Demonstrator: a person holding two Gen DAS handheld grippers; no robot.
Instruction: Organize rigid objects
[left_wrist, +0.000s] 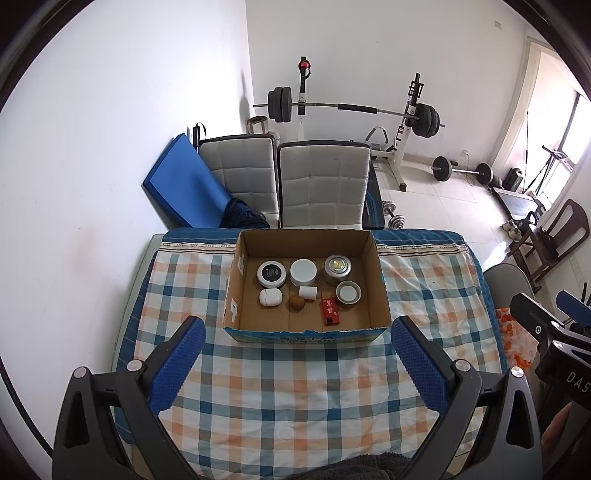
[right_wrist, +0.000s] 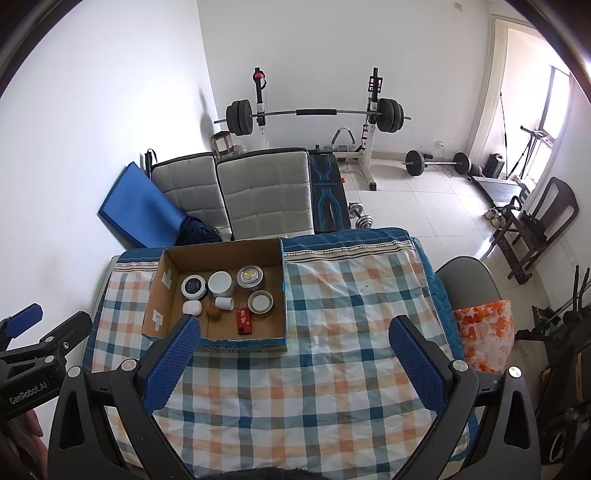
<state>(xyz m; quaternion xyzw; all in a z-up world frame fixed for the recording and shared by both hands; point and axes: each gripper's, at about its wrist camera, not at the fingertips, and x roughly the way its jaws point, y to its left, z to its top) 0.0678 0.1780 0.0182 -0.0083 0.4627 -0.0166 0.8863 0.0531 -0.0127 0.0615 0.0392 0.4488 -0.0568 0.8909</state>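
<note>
checked tablecloth (left_wrist: 295, 387) covered the table nearest the cameras. left gripper (left_wrist: 297, 354) and right gripper (right_wrist: 295, 354) hovered above it, jaws spread wide, holding nothing. farther on, at twelve o'clock from the left gripper, the cardboard box (left_wrist: 380, 295) held jars, tins, a red packet (left_wrist: 330, 312) and a walnut (left_wrist: 296, 303). these looked small, stiff and light; smooth lids might slip, so pinching across the sides seemed best.

Left claw (left_wrist: 297, 365) gapes empty above the checked tabletop (left_wrist: 280, 398); ahead, a box (left_wrist: 380, 291) holds jars (left_wrist: 303, 272) and a red pack (left_wrist: 330, 312).
</note>
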